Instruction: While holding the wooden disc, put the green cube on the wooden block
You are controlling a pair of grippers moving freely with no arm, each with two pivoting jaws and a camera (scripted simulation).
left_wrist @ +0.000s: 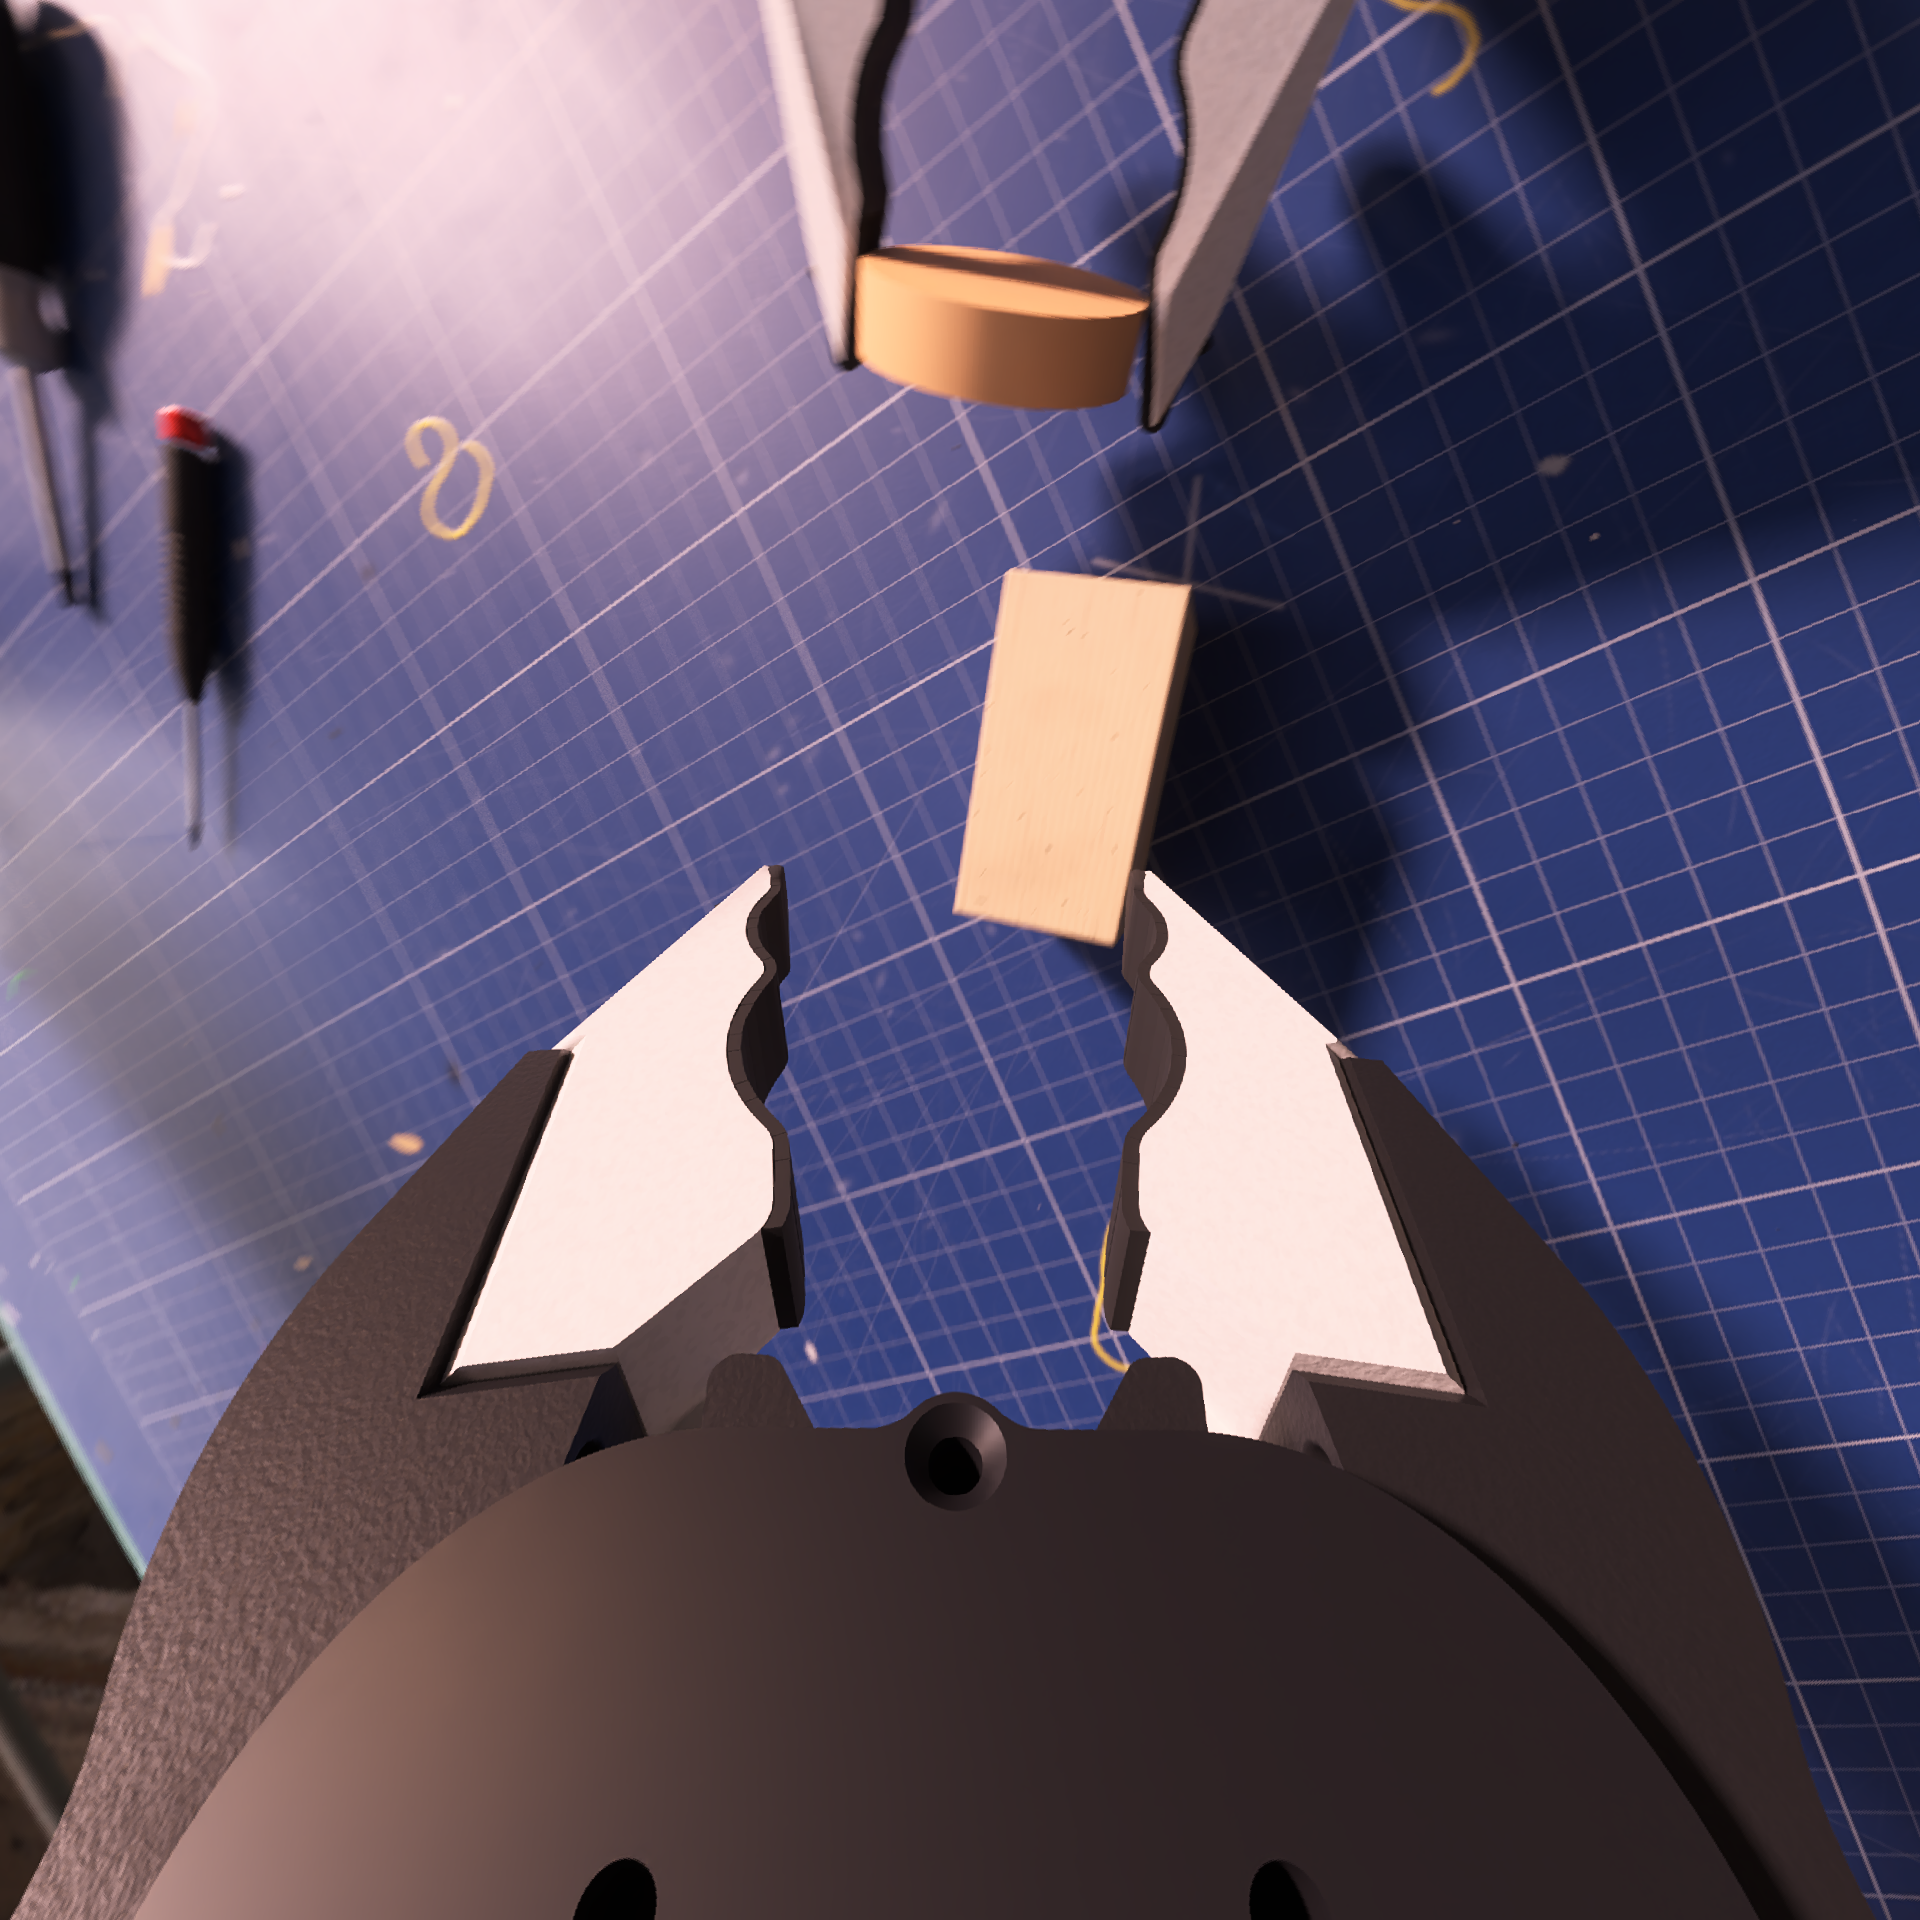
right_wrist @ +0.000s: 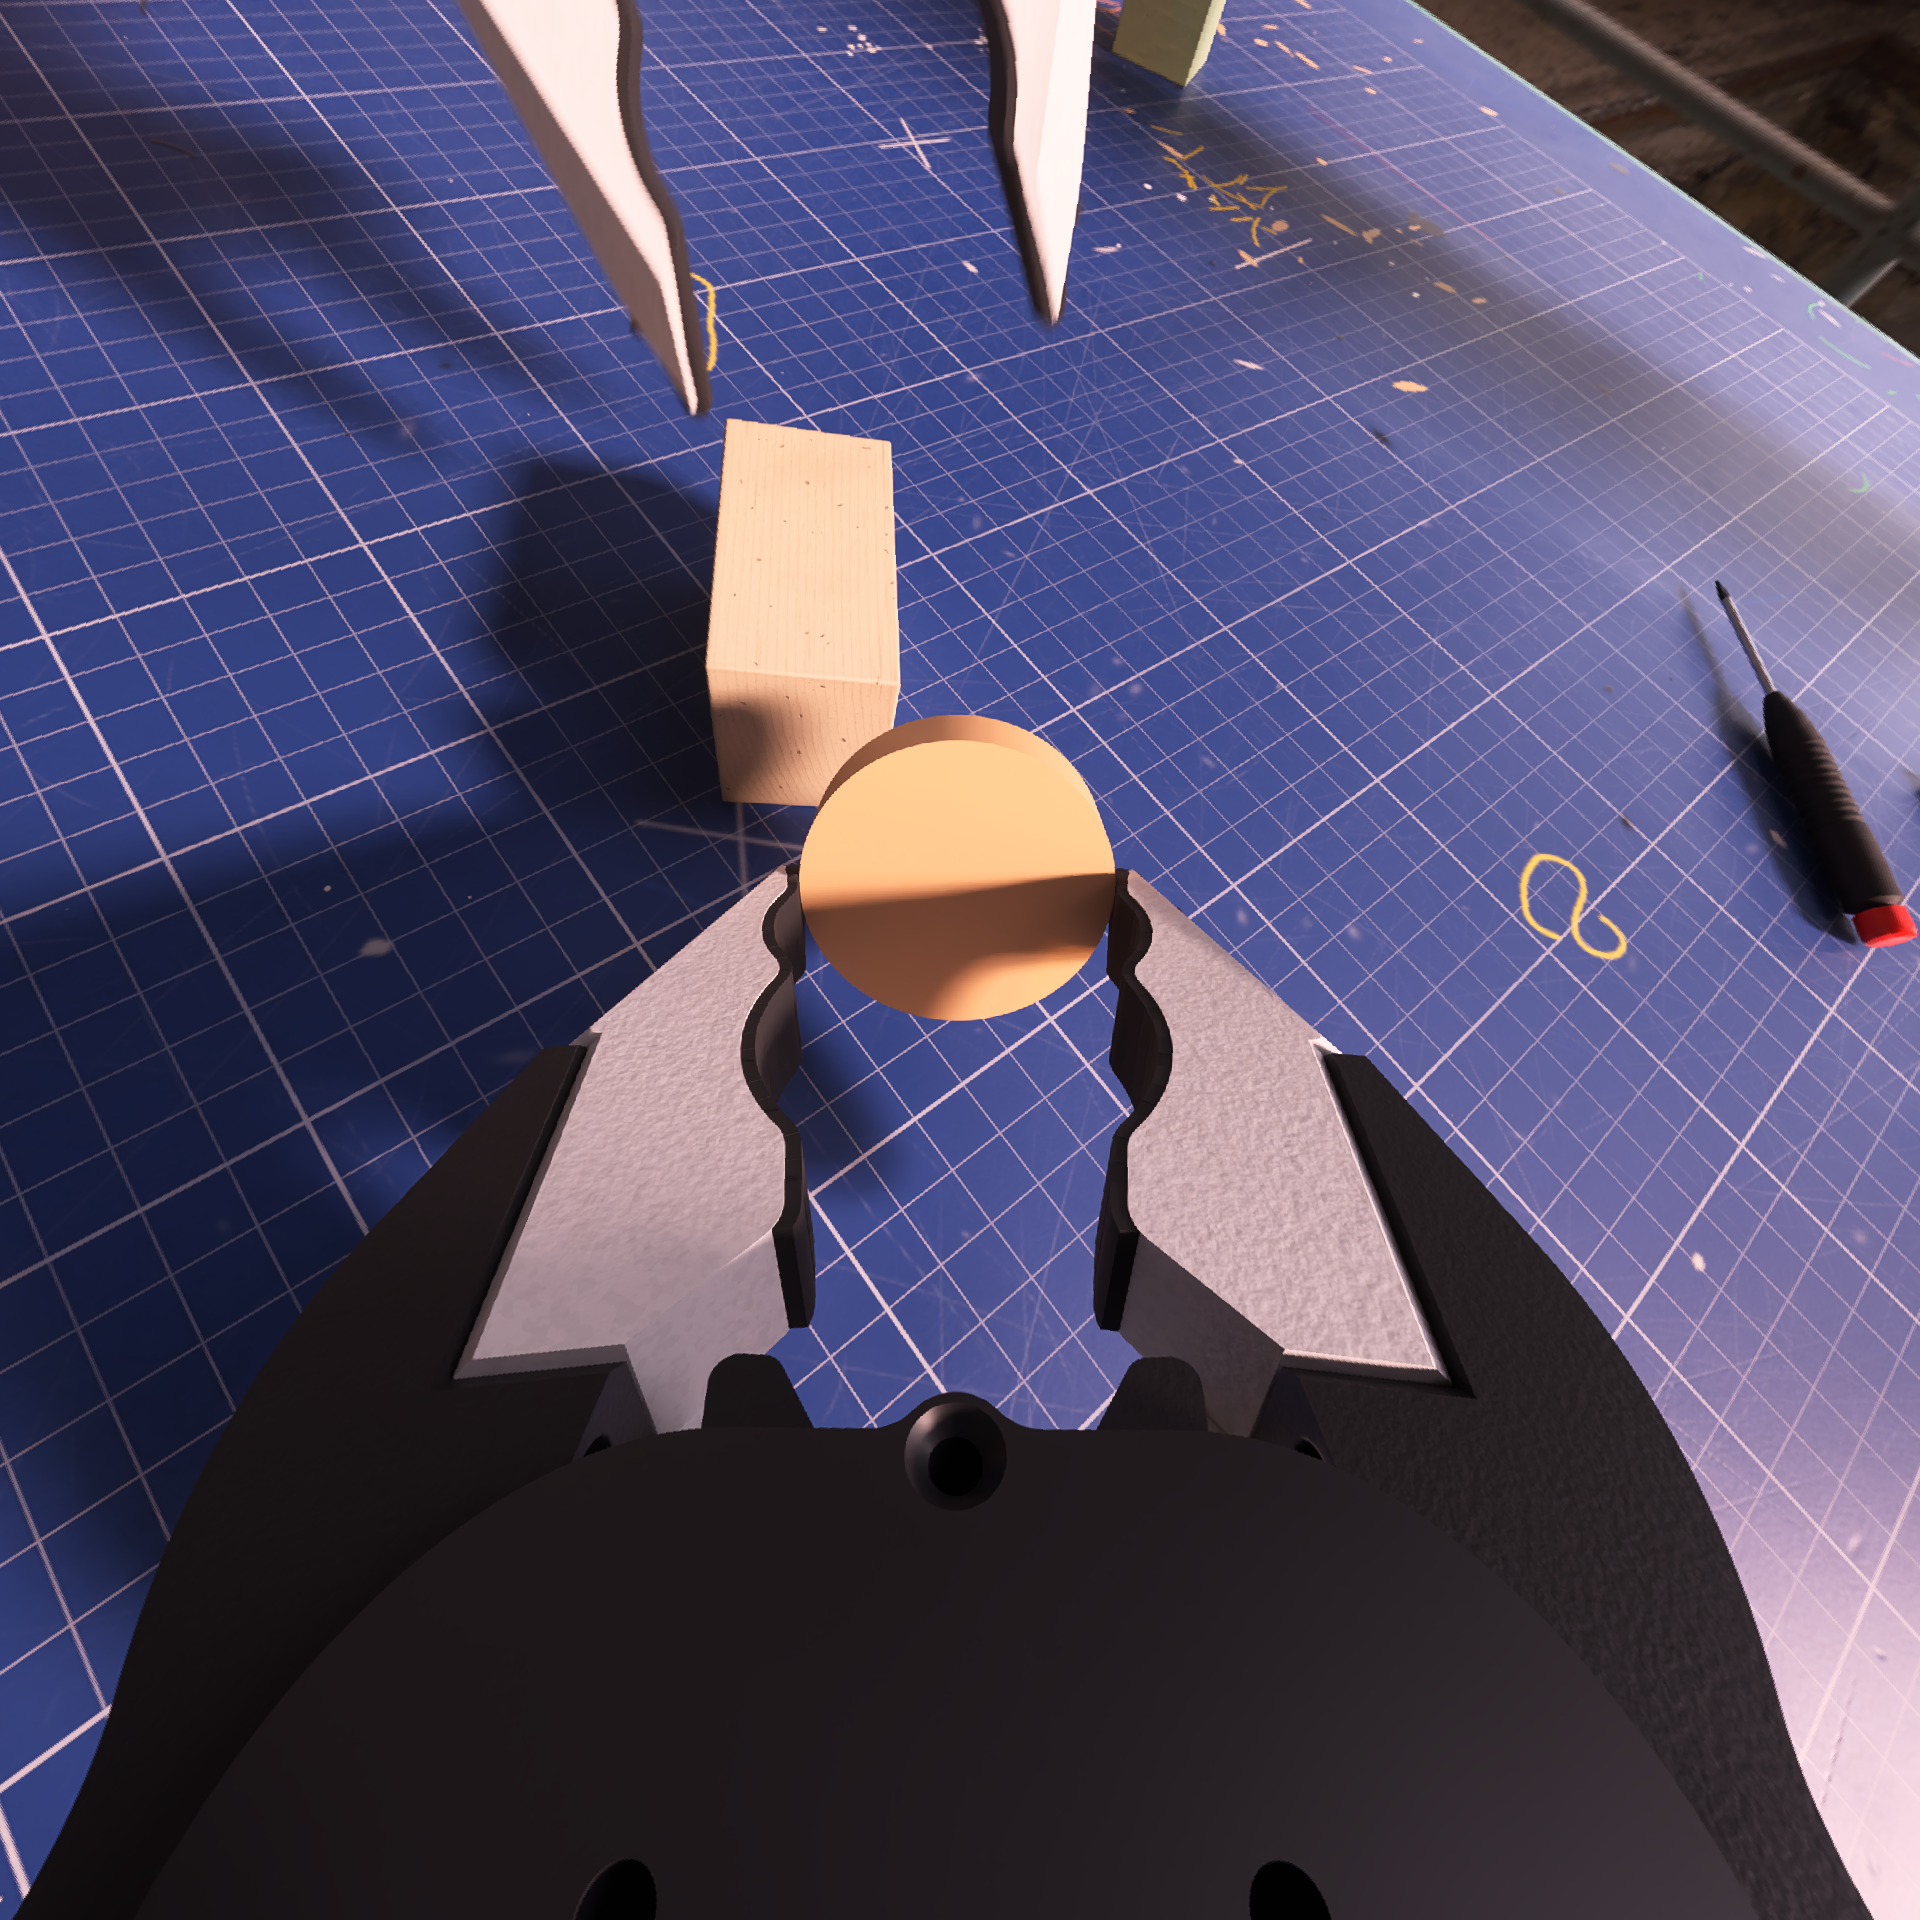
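My right gripper is shut on the wooden disc and holds it above the mat, just in front of the wooden block. In the left wrist view the disc shows between the right gripper's fingers at the top. My left gripper is open and empty, above the mat at the near end of the wooden block. In the right wrist view it hangs beyond the block. The pale green cube sits on the mat at the top edge, cut off, behind the left gripper.
Everything lies on a blue gridded cutting mat. A black screwdriver with a red cap lies at the right, also in the left wrist view. Another dark tool lies far left. Yellow scribbles mark the mat, whose edge runs upper right.
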